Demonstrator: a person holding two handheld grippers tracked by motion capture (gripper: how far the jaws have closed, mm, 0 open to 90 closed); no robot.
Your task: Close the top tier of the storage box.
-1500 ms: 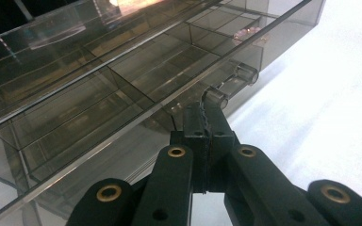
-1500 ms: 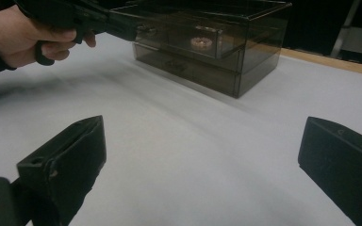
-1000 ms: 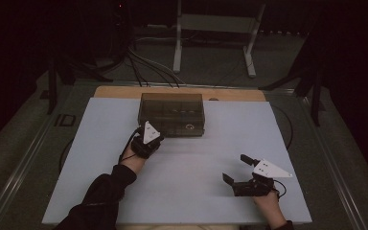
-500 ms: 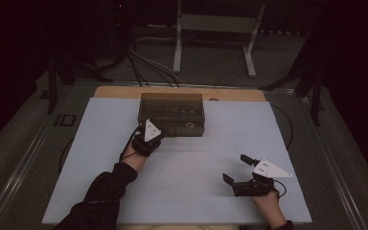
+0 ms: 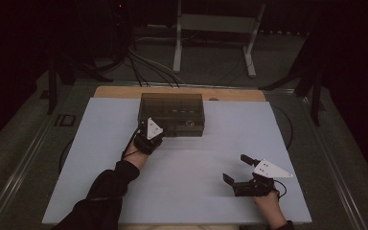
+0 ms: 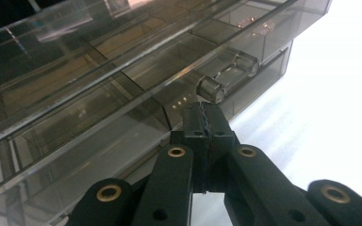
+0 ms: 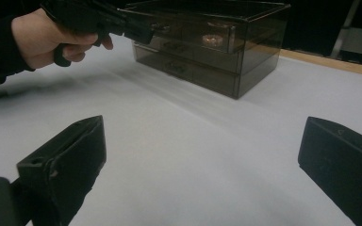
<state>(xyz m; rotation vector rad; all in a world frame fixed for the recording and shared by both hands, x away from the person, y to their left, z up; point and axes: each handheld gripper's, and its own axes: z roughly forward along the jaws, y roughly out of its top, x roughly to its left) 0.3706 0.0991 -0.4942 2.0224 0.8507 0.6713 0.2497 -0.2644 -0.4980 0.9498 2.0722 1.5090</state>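
A smoky see-through drawer box (image 5: 171,114) stands at the back middle of the white table top (image 5: 196,158). My left gripper (image 5: 154,134) is at the box's front left, jaws shut with nothing between them. In the left gripper view its fingertips (image 6: 206,113) sit just below a clear round drawer knob (image 6: 211,89), and I cannot tell whether they touch it. My right gripper (image 5: 236,168) rests low near the front right of the table, open and empty. The right gripper view (image 7: 200,136) looks across bare table at the box (image 7: 207,42) and the left gripper (image 7: 136,30).
A wooden strip (image 5: 230,94) borders the table's far edge behind the box. Cables (image 5: 143,67) and a white stand's legs (image 5: 249,62) lie on the floor beyond. A thin cable (image 5: 287,124) curves along the table's right side.
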